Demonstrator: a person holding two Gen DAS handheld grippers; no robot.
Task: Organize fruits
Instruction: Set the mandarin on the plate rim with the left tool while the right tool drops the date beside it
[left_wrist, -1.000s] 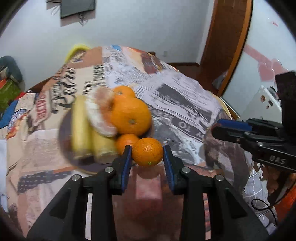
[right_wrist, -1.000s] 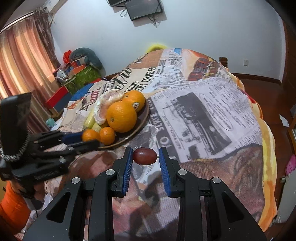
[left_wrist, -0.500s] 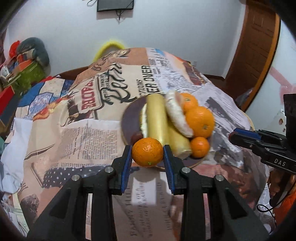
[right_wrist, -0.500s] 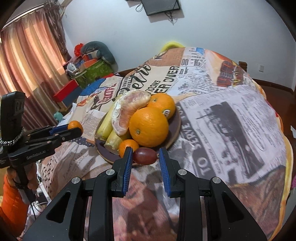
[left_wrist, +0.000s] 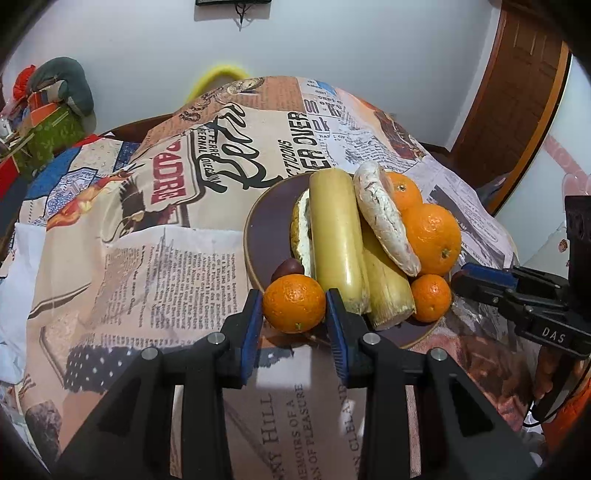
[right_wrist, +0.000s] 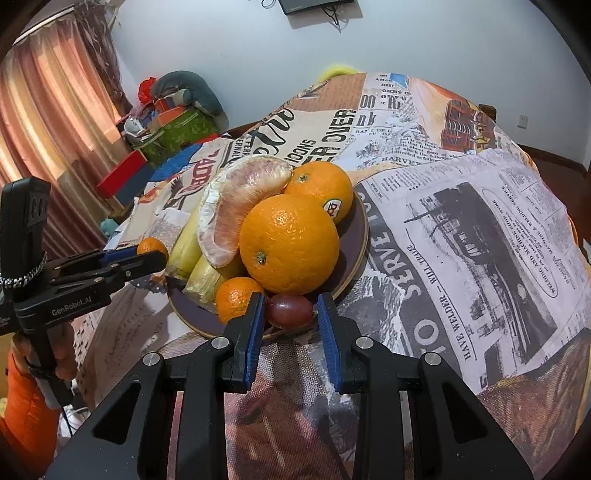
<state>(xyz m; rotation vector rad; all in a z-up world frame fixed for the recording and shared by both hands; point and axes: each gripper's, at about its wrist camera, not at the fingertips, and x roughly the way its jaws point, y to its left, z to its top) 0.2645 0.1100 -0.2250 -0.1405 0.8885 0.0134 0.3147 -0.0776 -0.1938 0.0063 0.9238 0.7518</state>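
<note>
My left gripper (left_wrist: 294, 297) is shut on a small mandarin (left_wrist: 294, 306), held just over the near left rim of a dark round plate (left_wrist: 264, 221). The plate carries two yellow stalk pieces (left_wrist: 334, 236), a pomelo segment (left_wrist: 384, 221), two oranges (left_wrist: 432, 236), a small mandarin (left_wrist: 430, 297) and a dark red grape (left_wrist: 289, 267). My right gripper (right_wrist: 290, 301) is shut on another dark red grape (right_wrist: 290, 311) at the plate's near rim (right_wrist: 362, 240), right below the big orange (right_wrist: 288, 243). Each gripper shows in the other's view: the right one (left_wrist: 480, 282), the left one (right_wrist: 147, 254).
The plate sits on a table under a newspaper-print cloth (right_wrist: 461, 229). A hand and an orange sleeve (right_wrist: 26, 398) hold the left gripper's handle. Boxes and bags (right_wrist: 173, 118) are stacked by the curtain at the back left. A wooden door (left_wrist: 517, 103) stands at the right.
Both grippers have come closer to the plate with their fruit. The left one swung round to the plate's left side; the right one carried the grape up to the near rim.
</note>
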